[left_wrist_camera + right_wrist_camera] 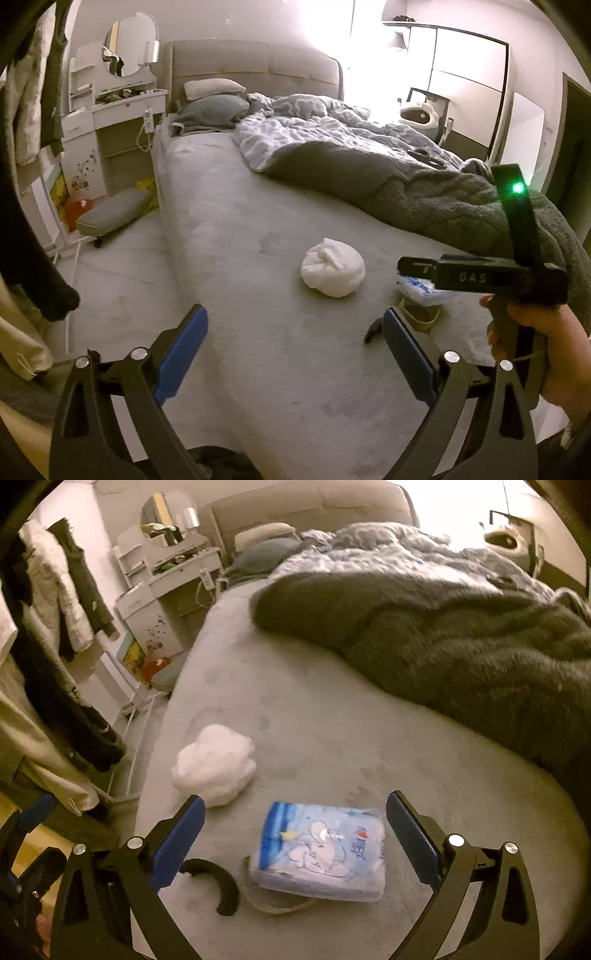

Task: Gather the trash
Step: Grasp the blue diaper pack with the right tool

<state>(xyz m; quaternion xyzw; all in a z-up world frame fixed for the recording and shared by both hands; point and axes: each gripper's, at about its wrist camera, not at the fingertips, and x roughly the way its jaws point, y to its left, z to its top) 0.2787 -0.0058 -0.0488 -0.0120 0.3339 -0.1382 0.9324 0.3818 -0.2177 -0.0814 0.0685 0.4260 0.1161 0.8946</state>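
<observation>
A crumpled white wad of tissue [332, 267] lies on the grey bed sheet [240, 240]; it also shows in the right wrist view [214, 764]. A blue and white tissue pack [321, 849] lies just in front of my right gripper [295, 838], between its open jaws. In the left wrist view the pack [421, 288] is partly hidden by the right gripper's body [480, 275]. My left gripper [293, 347] is open and empty, short of the wad. A black curved piece [218, 886] and a tan band [273, 904] lie by the pack.
A rumpled grey blanket [406, 184] and patterned duvet [314, 125] cover the bed's right side. Pillows [214, 99] lie at the headboard. A white dressing table [114, 110] stands left of the bed. Clothes [55, 646] hang at far left. A grey stool [114, 214] is on the floor.
</observation>
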